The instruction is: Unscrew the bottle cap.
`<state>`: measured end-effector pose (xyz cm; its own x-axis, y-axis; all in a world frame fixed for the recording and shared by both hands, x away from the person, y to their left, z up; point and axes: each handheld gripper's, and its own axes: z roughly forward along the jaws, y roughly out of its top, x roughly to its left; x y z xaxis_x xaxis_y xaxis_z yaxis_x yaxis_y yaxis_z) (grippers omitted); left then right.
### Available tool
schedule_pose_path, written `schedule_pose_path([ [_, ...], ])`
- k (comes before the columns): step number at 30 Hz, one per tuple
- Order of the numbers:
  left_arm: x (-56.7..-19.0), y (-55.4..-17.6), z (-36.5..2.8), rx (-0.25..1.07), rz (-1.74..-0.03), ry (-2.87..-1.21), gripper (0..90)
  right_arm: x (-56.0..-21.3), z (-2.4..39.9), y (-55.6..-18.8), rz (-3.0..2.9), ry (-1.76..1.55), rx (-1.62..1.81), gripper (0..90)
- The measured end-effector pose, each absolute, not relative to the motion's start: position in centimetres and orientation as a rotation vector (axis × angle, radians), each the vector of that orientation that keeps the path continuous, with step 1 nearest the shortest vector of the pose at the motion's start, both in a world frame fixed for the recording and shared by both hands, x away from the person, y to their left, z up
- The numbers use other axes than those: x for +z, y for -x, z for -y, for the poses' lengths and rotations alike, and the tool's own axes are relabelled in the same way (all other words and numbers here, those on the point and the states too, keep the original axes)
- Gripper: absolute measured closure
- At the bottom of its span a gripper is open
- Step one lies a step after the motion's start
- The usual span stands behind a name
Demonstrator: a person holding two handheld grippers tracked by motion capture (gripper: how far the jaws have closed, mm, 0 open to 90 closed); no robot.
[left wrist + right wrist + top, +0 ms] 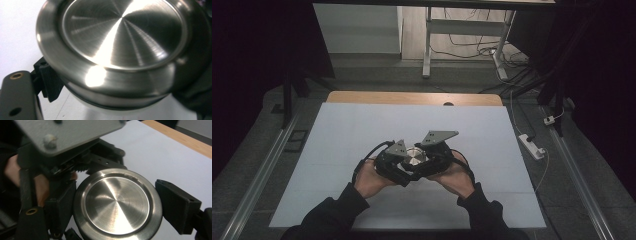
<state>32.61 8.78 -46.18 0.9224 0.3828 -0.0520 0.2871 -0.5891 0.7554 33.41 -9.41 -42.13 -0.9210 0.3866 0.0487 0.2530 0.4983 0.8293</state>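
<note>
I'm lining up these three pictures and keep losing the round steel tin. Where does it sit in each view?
High view: the steel tin sits just below centre, between the left gripper and right gripper.
Left gripper view: the tin spans the upper frame.
Right gripper view: low centre, between the black jaws.
Shared landmark: the white table cover.

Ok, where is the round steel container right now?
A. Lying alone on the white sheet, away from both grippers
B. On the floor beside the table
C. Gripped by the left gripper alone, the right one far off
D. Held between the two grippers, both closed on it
D: the high view shows the steel container between the left gripper and the right gripper, whose black jaws press its rim above the white sheet.
</note>
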Motion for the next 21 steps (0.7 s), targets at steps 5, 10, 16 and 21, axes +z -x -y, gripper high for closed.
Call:
schedule_pose_path([
  [5, -45.8, -32.5, -9.0, 0.088, -0.343, -2.251, 15.0, -41.9, 10.2, -34.2, -2.702, -0.344, 1.493, 19.6],
  [10, -45.8, -32.3, -9.0, 0.058, -0.296, -2.245, 14.9, -42.0, 10.8, -35.0, -2.788, -0.125, 1.578, 18.6],
  [16, -45.9, -32.6, -9.5, 0.128, -0.443, -2.211, 14.9, -41.1, 10.9, -34.4, -2.705, -0.381, 1.543, 0.4],
  [21, -46.0, -32.7, -9.7, 0.198, -0.534, -2.208, 14.9, -40.8, 10.5, -33.6, -2.580, -0.572, 1.386, 1.9],
])
